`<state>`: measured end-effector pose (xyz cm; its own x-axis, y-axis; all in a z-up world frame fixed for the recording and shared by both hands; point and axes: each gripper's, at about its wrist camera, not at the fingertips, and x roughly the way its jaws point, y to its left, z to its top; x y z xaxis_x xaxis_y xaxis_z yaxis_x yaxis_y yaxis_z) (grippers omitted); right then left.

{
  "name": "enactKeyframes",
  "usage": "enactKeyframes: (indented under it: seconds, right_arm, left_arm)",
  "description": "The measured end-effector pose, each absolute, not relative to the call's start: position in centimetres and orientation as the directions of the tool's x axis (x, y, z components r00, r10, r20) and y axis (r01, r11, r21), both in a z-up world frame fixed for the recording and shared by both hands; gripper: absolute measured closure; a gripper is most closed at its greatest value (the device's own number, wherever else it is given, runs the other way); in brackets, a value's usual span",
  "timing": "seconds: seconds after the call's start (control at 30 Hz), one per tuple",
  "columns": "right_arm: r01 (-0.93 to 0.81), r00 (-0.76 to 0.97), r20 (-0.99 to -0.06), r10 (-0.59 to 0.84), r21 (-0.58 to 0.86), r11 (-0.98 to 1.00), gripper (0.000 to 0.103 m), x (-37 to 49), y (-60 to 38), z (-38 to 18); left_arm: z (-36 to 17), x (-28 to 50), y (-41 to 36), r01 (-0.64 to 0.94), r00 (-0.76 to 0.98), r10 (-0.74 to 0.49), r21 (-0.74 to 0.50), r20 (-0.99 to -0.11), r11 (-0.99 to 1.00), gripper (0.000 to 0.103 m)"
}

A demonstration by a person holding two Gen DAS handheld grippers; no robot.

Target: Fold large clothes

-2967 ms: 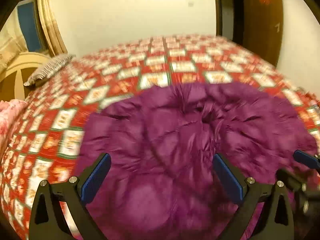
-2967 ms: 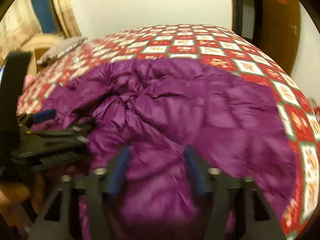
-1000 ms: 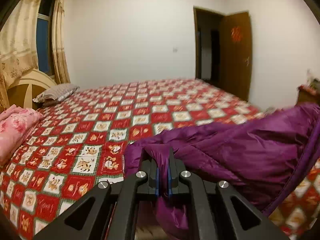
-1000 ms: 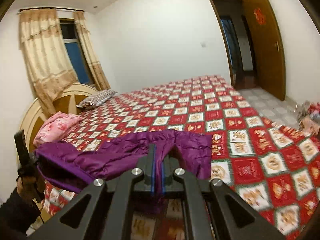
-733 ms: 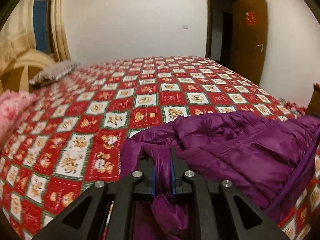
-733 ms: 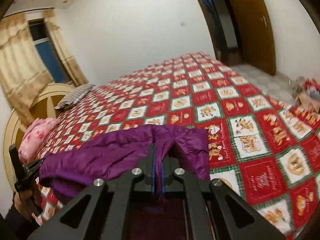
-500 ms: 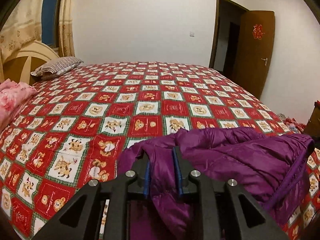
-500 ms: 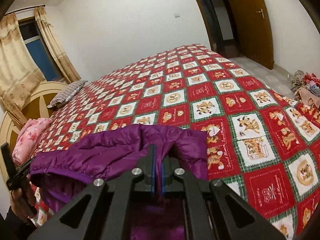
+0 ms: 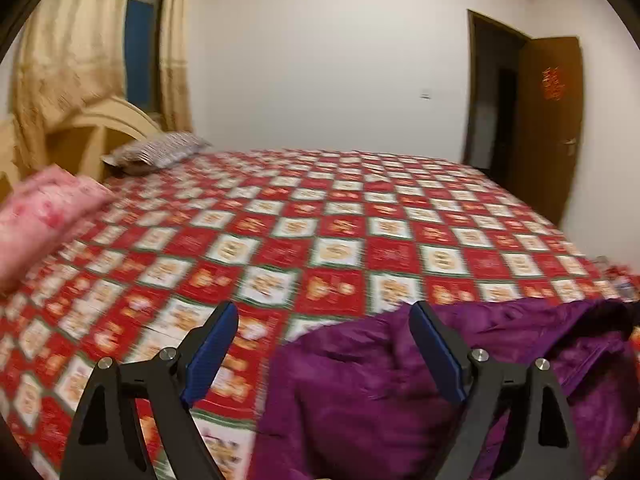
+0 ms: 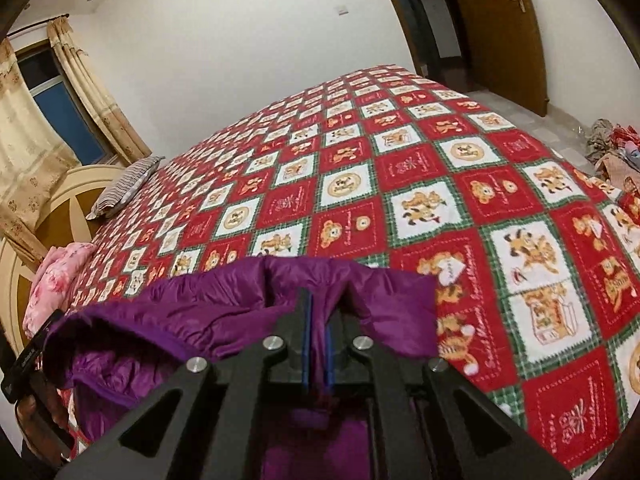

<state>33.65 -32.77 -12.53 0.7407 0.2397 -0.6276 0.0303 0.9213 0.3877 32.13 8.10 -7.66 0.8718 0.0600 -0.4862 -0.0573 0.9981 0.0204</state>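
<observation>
A purple padded jacket (image 9: 400, 380) lies at the near edge of the bed; it also shows in the right wrist view (image 10: 224, 312). My left gripper (image 9: 320, 344) is open and empty, its blue pads (image 9: 208, 356) spread wide, with the jacket's left end lying below and between them. My right gripper (image 10: 316, 340) is shut on a fold of the jacket's edge and holds it up above the bed. The jacket's lower part hangs out of sight below both grippers.
The bed carries a red, white and green bear-pattern quilt (image 9: 340, 240) (image 10: 440, 168). A striped pillow (image 9: 160, 150) and a pink folded blanket (image 9: 44, 208) lie by the headboard at left. A brown door (image 9: 548, 128) stands open at right. Clothes are piled on the floor (image 10: 612, 140).
My left gripper has opened and let go of the jacket, which has dropped onto the bed. My right gripper stays shut on the jacket and has tilted lower over the bed.
</observation>
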Motion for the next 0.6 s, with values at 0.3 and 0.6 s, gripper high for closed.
enactKeyframes:
  seconds: [0.3,0.6]
  right_arm:
    - [0.028,0.831,-0.536,0.147,0.305,0.952,0.026,32.2,-31.0,-8.7]
    - [-0.130,0.739,-0.633,0.231,0.201,0.971,0.064,33.5,-22.2,-9.5]
  left_arm:
    - [-5.7,30.5,9.8,-0.192,0.895,0.197,0.053,-0.400,0.980,0.015]
    - [-7.3,33.4,3.6,-0.051,0.889,0.101,0.124,-0.446,0.991,0.012]
